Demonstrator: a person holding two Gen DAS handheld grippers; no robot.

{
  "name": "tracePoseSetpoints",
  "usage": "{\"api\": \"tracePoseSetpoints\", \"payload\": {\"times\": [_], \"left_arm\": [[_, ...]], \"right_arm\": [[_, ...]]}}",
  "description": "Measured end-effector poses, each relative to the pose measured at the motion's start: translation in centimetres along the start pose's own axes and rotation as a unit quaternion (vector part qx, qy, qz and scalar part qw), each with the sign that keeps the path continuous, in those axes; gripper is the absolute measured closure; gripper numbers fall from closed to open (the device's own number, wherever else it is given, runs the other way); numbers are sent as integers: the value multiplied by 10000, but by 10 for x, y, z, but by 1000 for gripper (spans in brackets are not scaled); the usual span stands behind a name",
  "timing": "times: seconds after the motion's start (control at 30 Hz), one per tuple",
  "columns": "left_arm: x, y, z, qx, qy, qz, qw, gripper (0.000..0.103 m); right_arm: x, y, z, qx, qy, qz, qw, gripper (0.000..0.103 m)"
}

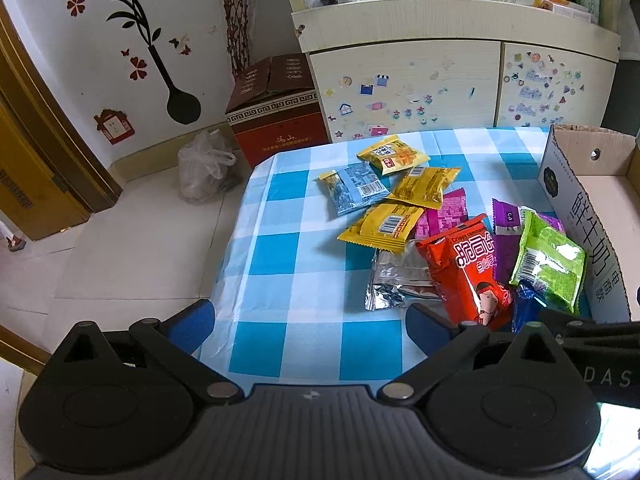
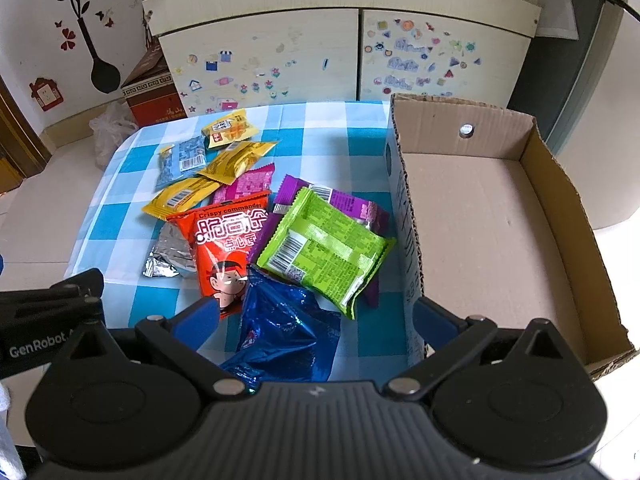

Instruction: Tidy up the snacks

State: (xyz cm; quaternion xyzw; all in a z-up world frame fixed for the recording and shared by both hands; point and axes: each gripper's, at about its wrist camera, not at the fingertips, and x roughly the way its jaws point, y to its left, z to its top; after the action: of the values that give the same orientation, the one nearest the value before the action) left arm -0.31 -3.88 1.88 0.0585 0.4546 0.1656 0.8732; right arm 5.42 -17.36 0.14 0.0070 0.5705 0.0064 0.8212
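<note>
— Behind the worktop (image 1: 280, 248) with its blue-and-white checked cloth we had the cream cupboard covered in stickers (image 2: 280, 52); where did the snacks lie?

— Loose in a heap at the middle of the cloth: three yellow foil packets (image 1: 424, 186), a pale blue packet (image 1: 356, 192), a pink wrapper (image 2: 248, 184), a crumpled silver foil bag (image 2: 168, 256), a red crisp bag with a cartoon face (image 2: 224, 248), a purple wrapper (image 2: 352, 204) and, lying on it, a lime-green packet (image 2: 324, 248).

— And the open brown cardboard box (image 2: 480, 216)?

— It stood just beside the heap on the right, bare inside. We judged it was set there so each packet needed only a short carry.

— How were we holding the tools?

— Our left gripper (image 1: 308, 322) hovered over the near edge, fingers spread wide, gripping nothing. Our right gripper (image 2: 316, 320) was equally wide, one finger by the red bag, the other at the box wall, with a crinkled dark blue foil bag (image 2: 280, 332) lying between them, not yet pinched.

— So that one first?

— Probably, since it was nearest.
</note>
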Motion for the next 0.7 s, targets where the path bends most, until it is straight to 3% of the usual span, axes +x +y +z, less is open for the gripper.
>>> {"api": "tracePoseSetpoints", "payload": {"times": [0.7], "left_arm": [[-1, 1, 0, 41, -9, 38, 10000, 0]], "right_arm": [[1, 0, 0, 13, 14, 13, 10000, 1]]}}
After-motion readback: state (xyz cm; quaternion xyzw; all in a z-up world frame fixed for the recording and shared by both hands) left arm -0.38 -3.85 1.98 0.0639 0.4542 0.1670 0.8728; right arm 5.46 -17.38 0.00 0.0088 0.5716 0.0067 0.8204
